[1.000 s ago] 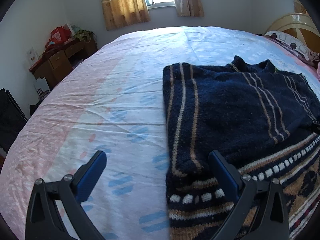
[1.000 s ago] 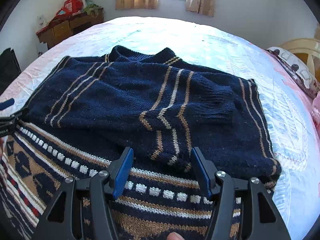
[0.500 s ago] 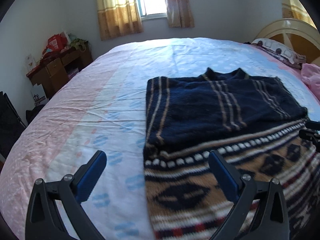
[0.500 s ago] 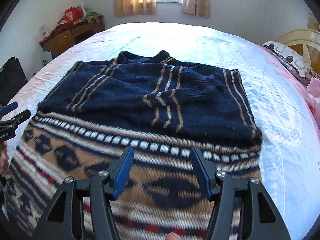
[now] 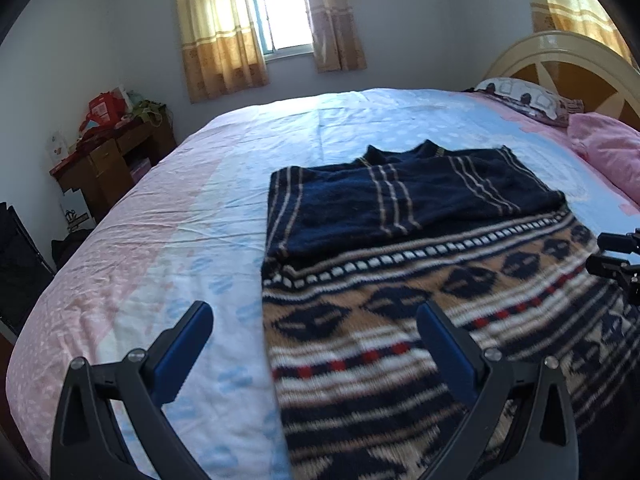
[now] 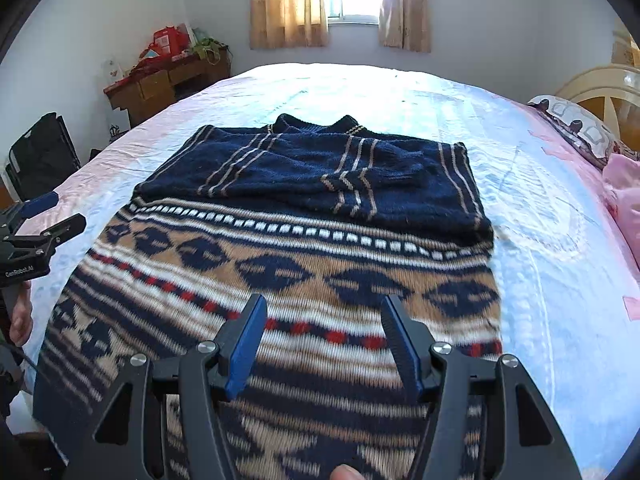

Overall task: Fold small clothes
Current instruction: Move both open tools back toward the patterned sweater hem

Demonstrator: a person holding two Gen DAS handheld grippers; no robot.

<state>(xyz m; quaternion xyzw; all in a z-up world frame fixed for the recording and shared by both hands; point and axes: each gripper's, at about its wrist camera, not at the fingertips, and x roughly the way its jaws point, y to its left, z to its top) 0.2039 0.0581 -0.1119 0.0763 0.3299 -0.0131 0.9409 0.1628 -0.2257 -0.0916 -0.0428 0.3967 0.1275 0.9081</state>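
A navy knitted sweater [image 5: 400, 216] with tan stripes and a patterned brown, white and red lower half lies flat on the bed, both sleeves folded across the chest [image 6: 304, 168]. My left gripper [image 5: 312, 312] hovers open above the sweater's lower left edge, one finger over the sheet and one over the knit, holding nothing. My right gripper [image 6: 324, 302] hangs open above the patterned bands near the hem, with nothing between its fingers. Each gripper shows at the edge of the other's view: the right gripper [image 5: 616, 256] and the left gripper [image 6: 44, 220].
The bed sheet [image 5: 180, 240] is pale pink and blue. A patterned pillow [image 5: 520, 96], a pink blanket [image 5: 604, 148] and a cream headboard [image 5: 568, 64] are at the right. A cluttered wooden desk [image 6: 160, 84] and a dark chair [image 6: 40, 152] stand at the left.
Both grippers have drawn back from the folded sleeves toward the hem and risen a little, still open. The sweater lies unmoved; more of its patterned lower half shows.
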